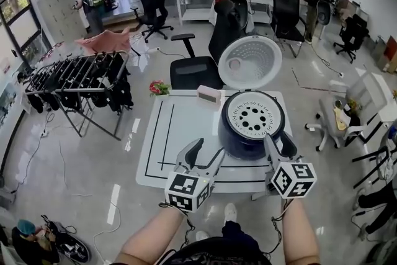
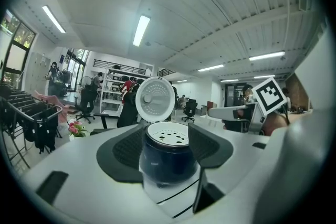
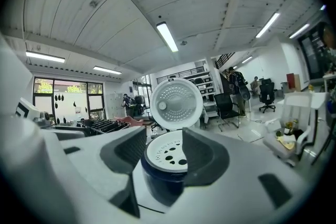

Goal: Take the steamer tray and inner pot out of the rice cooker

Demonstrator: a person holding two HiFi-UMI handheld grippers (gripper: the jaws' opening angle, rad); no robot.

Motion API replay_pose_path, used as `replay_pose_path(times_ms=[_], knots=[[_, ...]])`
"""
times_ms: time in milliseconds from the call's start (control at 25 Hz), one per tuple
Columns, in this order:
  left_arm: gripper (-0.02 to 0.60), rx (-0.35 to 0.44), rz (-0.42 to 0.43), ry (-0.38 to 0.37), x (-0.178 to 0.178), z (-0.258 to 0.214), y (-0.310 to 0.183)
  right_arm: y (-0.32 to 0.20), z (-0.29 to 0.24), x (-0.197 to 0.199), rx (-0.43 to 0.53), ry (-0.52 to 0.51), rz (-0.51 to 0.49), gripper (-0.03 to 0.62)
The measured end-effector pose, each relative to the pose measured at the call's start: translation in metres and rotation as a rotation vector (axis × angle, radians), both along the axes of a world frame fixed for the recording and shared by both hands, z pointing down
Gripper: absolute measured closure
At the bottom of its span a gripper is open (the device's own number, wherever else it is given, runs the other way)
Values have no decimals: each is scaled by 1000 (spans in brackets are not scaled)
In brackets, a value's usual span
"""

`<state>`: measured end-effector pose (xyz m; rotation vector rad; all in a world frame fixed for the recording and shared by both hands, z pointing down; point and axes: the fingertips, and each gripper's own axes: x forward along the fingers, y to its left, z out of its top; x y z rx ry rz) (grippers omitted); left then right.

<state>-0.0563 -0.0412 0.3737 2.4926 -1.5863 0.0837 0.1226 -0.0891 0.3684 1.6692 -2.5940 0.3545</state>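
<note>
**Desk:** Where's the cooker?

**Operator:** I see the cooker [image 1: 251, 130] on the right half of the table [image 1: 180, 133], near the front edge. Its lid [image 1: 250, 62] is swung up and back, with the inside facing me.

**Desk:** And the tray?

**Operator:** The tray [image 1: 251, 116] sits in the mouth of the cooker, white, flat and full of holes. It covers the opening, so I can't see the pot beneath it.

**Desk:** Your left gripper?

**Operator:** My left gripper [image 1: 209, 149] is at the cooker's front left. Its jaws are spread wide and grasp nothing. In its own view the cooker stands in the gap between the pads, just ahead of them, with neither pad pressing on it.

**Desk:** The right one?

**Operator:** My right gripper [image 1: 279, 144] is at the cooker's front right, jaws released too. In its view the tray and lid show between the two pads. The right pad overlaps the cooker's side, and I can't tell whether it touches.

**Desk:** Anything else on the table?

**Operator:** A small block [image 1: 208, 94] at the far edge, well apart from both grippers.
</note>
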Motion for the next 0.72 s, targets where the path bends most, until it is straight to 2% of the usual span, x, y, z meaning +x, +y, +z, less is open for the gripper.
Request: replay_pose_path(times_ms=[480,720], knots=[[324,-68,-31,-13,35,28,-94,-97,36,36,-55,24,-22,395],[324,-102,-73,-52,43,42,-133,-136,59,46,-102,85,-29,395]])
